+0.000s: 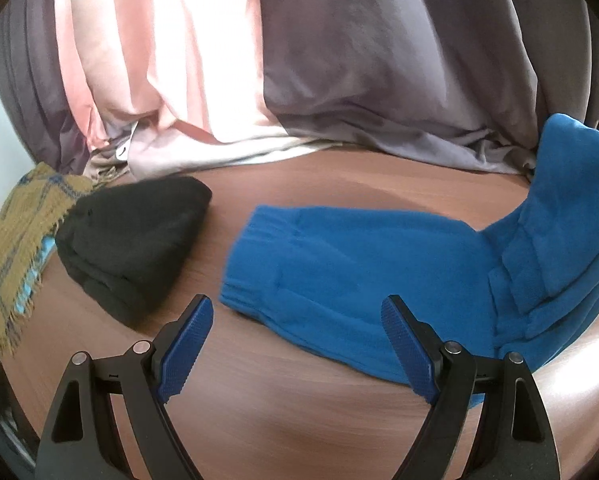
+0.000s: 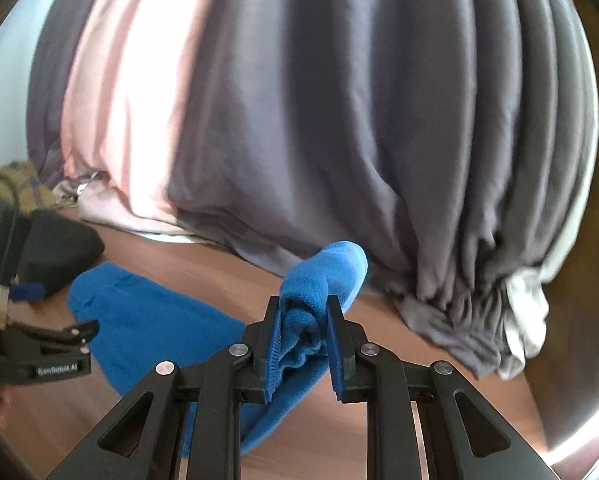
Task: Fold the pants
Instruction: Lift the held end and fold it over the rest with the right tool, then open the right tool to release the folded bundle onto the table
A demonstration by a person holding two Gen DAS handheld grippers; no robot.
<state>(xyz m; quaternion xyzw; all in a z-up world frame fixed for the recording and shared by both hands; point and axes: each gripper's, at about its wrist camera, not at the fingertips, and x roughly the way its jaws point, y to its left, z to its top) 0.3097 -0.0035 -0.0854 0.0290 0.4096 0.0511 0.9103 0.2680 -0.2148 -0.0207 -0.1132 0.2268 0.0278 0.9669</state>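
Observation:
Blue fleece pants point(image 1: 363, 276) lie on the brown wooden table point(image 1: 259, 420), waistband end toward the left, the other end lifted at the right. My left gripper point(image 1: 297, 312) hovers open above the table just in front of the waistband, nothing between its blue pads. In the right wrist view my right gripper point(image 2: 303, 316) is shut on a bunched fold of the blue pants point(image 2: 323, 276), held up off the table while the rest of the cloth point(image 2: 151, 320) trails down to the left. The left gripper point(image 2: 59, 340) shows at that view's left edge.
A black knit cap point(image 1: 135, 236) lies left of the pants. A tan plaid scarf point(image 1: 15, 240) sits at the far left edge. Grey and pink curtains point(image 1: 299, 60) hang down onto the back of the table, with their bunched hem point(image 2: 459, 312) at the right.

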